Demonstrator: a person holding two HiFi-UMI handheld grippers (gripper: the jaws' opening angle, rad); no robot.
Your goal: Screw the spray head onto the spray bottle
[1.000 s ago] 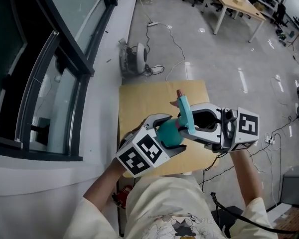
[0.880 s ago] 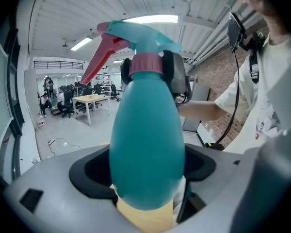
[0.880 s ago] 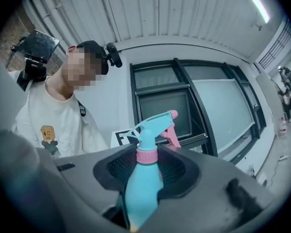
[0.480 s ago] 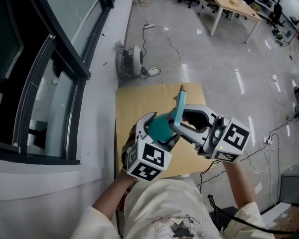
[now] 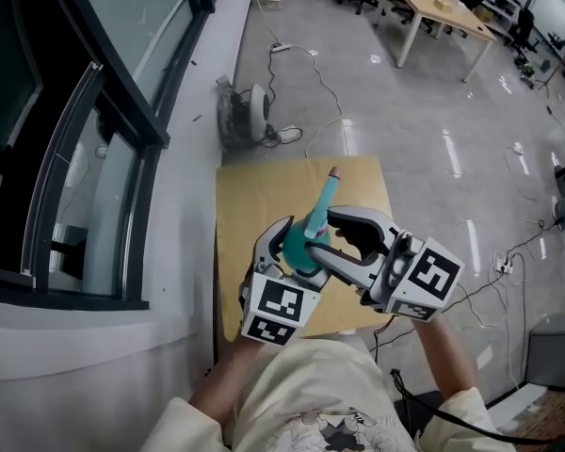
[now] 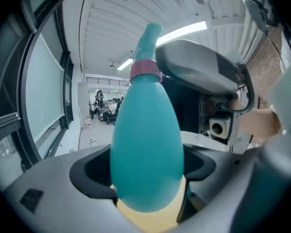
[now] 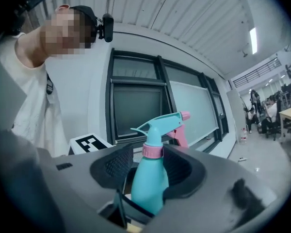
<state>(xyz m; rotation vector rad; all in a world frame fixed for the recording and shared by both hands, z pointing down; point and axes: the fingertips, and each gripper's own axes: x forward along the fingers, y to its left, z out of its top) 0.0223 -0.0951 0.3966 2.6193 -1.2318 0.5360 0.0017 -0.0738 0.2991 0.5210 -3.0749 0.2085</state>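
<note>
A teal spray bottle [image 5: 299, 245] with a pink collar [image 7: 152, 151] and a teal spray head [image 5: 323, 199] is held in the air above the wooden table [image 5: 259, 196]. My left gripper [image 5: 295, 241] is shut on the bottle's body [image 6: 145, 144], which fills the space between its jaws. My right gripper [image 5: 322, 235] reaches in from the right, its jaws around the bottle's upper part [image 7: 150, 178]. These jaws have just been opening, and a gap shows beside the bottle. The spray head [image 7: 160, 123] sits on the neck with its pink trigger [image 7: 179, 135] behind it.
The small table stands against a dark-framed window wall [image 5: 122, 139] on the left. A round grey appliance [image 5: 250, 102] and cables [image 5: 330, 102] lie on the floor beyond it. A wooden desk [image 5: 433, 3] stands far back. The left gripper's marker cube [image 7: 89, 142] is in the right gripper view.
Both grippers have come down and toward me with the bottle. The left gripper has rolled, so its marker cube faces me. The right jaws have loosened round the bottle.
</note>
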